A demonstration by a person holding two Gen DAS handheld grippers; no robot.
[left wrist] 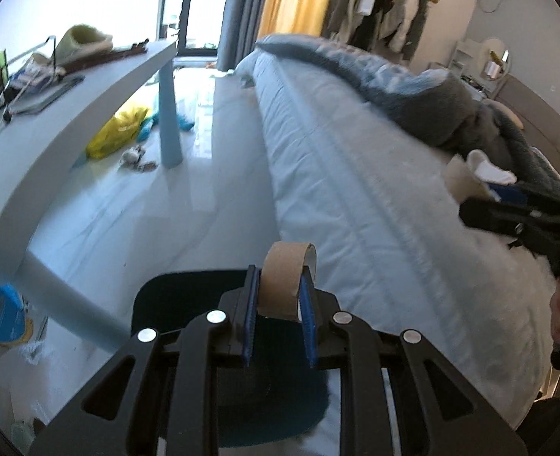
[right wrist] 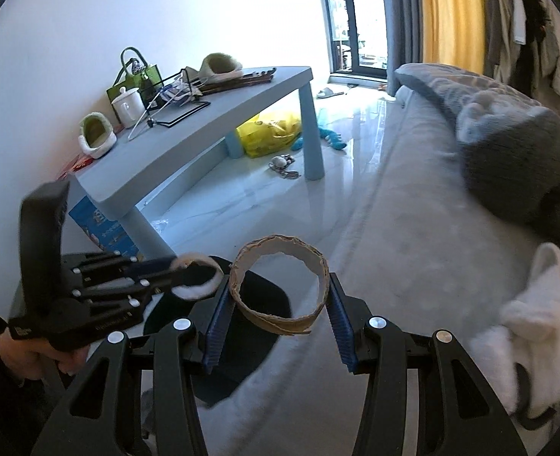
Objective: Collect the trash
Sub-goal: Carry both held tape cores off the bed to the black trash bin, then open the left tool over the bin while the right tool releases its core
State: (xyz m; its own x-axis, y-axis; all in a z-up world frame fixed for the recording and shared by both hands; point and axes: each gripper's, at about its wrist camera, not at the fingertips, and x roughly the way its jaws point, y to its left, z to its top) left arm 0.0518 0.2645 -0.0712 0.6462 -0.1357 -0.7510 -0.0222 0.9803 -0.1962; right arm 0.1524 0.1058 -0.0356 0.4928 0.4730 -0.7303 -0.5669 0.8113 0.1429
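My left gripper (left wrist: 279,290) is shut on a small brown cardboard tape core (left wrist: 284,277), held above a dark bin (left wrist: 173,296) on the floor beside the bed. In the right wrist view the left gripper (right wrist: 198,275) shows with its core (right wrist: 196,290) over the same bin (right wrist: 259,304). My right gripper (right wrist: 279,298) is shut on a larger torn cardboard ring (right wrist: 280,321), also above the bin. In the left wrist view the right gripper (left wrist: 470,201) holds its ring (left wrist: 458,182) at the right edge.
A light blue table (right wrist: 204,144) with slippers, a bag and a mug stands against the wall. A yellow bag (right wrist: 268,133), a blue toy (right wrist: 331,138) and keys (right wrist: 283,165) lie on the floor. The bed (left wrist: 356,174) with grey blanket (right wrist: 519,144) is at right.
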